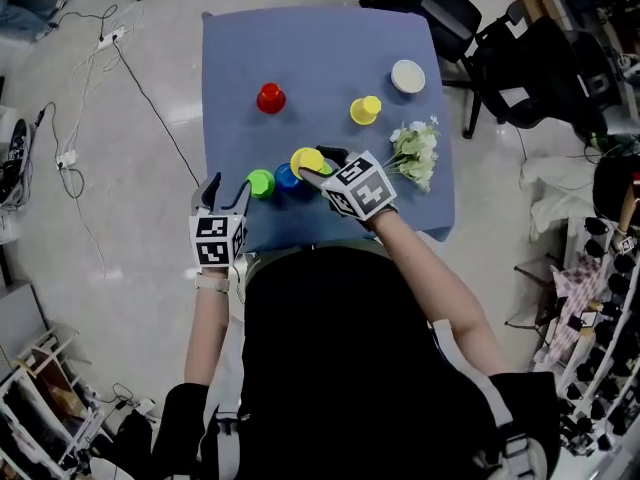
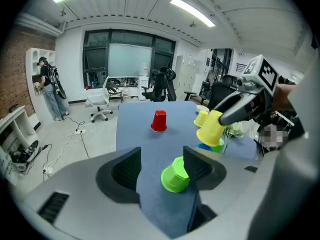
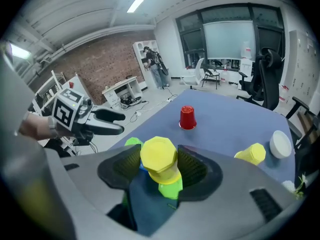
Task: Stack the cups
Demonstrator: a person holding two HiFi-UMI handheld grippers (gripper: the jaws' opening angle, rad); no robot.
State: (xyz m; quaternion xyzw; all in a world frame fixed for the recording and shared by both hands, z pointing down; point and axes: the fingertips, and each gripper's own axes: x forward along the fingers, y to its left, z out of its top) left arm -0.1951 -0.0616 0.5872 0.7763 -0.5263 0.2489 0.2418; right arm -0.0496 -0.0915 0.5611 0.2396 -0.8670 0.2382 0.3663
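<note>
On the blue desk (image 1: 330, 48), no finished stack showed. The right gripper (image 1: 317, 165) had its fingers closed on a yellow cup (image 3: 159, 156), held upside down and clear of the desk, just above a blue cup (image 1: 286, 176) and a second green cup (image 3: 170, 185) near the front edge. Whether those two were nested I could not tell. The left gripper (image 1: 226, 184) had its fingers wide and gripped nothing, with a green cup (image 1: 261, 183) resting on the desk just ahead of them. A red cup (image 1: 270, 98) and another yellow cup (image 1: 365, 110) stood upside down, well apart, toward the far side. I judged the task early: the held cup wanted setting onto the pair, with three cups left to gather.
</note>
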